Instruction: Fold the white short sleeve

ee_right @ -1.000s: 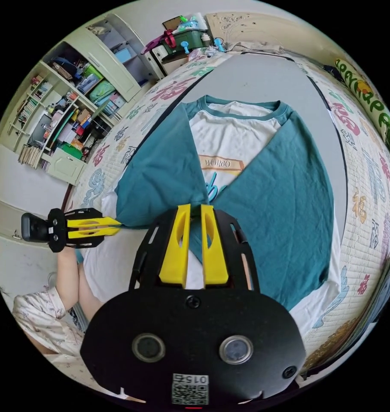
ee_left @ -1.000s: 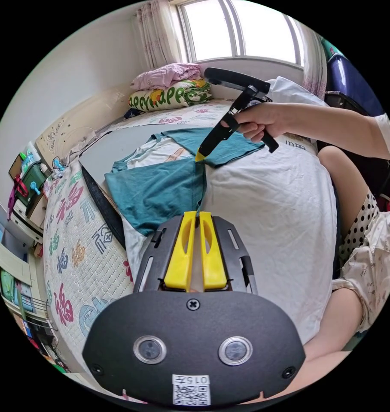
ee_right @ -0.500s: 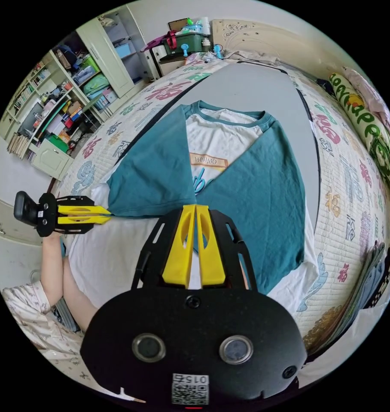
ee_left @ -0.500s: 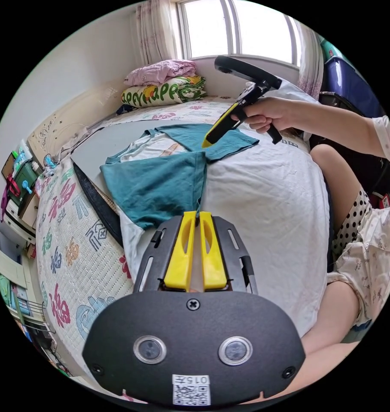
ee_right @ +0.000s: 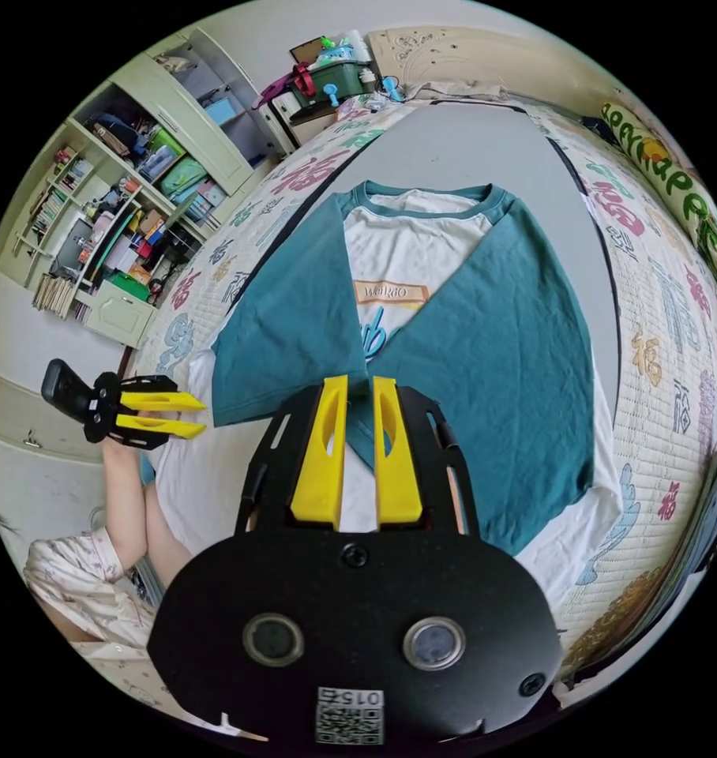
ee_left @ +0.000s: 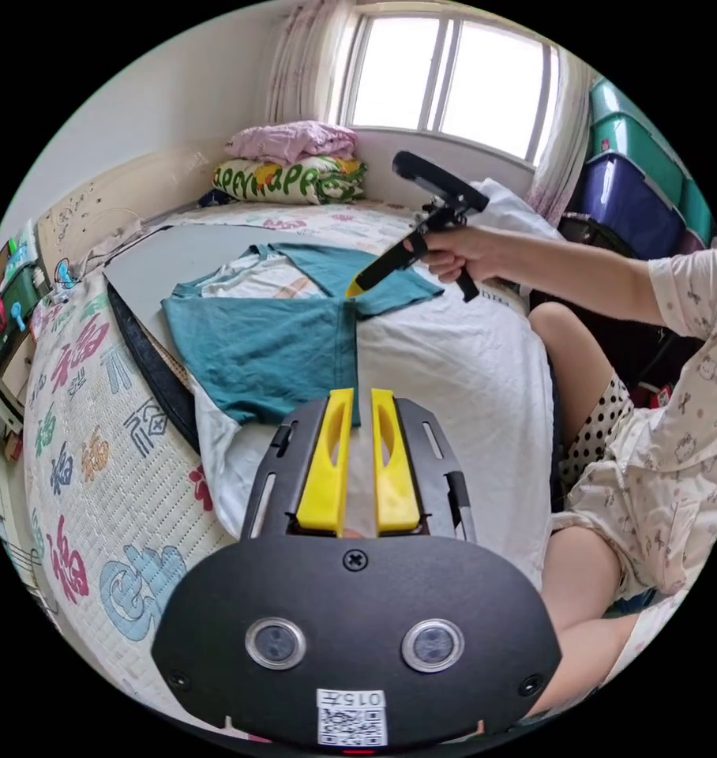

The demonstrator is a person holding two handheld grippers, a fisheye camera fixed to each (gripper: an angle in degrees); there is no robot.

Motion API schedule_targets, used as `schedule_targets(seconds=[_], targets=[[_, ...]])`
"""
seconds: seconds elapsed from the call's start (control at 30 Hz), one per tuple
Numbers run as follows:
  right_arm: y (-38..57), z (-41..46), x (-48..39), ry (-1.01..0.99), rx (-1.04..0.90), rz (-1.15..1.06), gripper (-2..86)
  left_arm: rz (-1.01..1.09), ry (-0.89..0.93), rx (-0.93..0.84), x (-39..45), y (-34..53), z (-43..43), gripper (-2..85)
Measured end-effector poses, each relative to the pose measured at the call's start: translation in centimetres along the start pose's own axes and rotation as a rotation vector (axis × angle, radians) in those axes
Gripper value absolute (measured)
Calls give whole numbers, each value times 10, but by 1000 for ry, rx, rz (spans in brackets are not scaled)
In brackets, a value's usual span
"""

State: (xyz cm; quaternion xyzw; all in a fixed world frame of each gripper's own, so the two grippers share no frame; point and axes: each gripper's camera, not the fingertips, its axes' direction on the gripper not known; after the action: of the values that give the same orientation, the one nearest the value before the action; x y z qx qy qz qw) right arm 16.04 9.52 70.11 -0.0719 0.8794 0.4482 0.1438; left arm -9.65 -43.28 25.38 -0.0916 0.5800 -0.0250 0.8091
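Observation:
The white short sleeve shirt point(ee_right: 410, 253) lies face up on a grey board point(ee_right: 469, 150) on the bed. Its two teal sleeves point(ee_right: 295, 332) point(ee_right: 508, 355) are folded inward and meet in a V over the chest. The white lower body point(ee_left: 453, 379) drapes toward the person. My left gripper point(ee_left: 361, 392) is open just short of the near sleeve point(ee_left: 272, 347), holding nothing; the right gripper view shows it point(ee_right: 200, 416) with jaws apart beside the shirt's edge. My right gripper point(ee_right: 360, 380) is open over the point where the sleeves meet, and appears hand-held point(ee_left: 352, 290) above the far sleeve.
Folded quilts point(ee_left: 291, 178) are stacked at the bed's far end under a window point(ee_left: 453, 87). Storage boxes point(ee_left: 635, 181) stand by the wall. Cluttered shelves point(ee_right: 114, 229) line one side. A patterned mat point(ee_left: 82, 410) covers the bed. The person's leg point(ee_left: 579, 363) is at the bed edge.
Both grippers, shut on the sleeve edges before, have opened and let go. The left gripper has drawn back slightly from the shirt.

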Motion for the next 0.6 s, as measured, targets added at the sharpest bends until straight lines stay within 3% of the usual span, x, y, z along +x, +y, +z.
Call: schedule_targets(seconds=[0.17, 0.4, 0.6], targets=[[-6, 22, -17, 48, -33, -32, 34, 36, -86, -129, -3, 13, 37, 68], [-14, 5, -40, -42, 33, -65, 4, 23, -84, -125, -27, 55, 34, 62], [-13, 31, -58, 49, -27, -91, 1, 27, -92, -129, -39, 93, 26, 61]])
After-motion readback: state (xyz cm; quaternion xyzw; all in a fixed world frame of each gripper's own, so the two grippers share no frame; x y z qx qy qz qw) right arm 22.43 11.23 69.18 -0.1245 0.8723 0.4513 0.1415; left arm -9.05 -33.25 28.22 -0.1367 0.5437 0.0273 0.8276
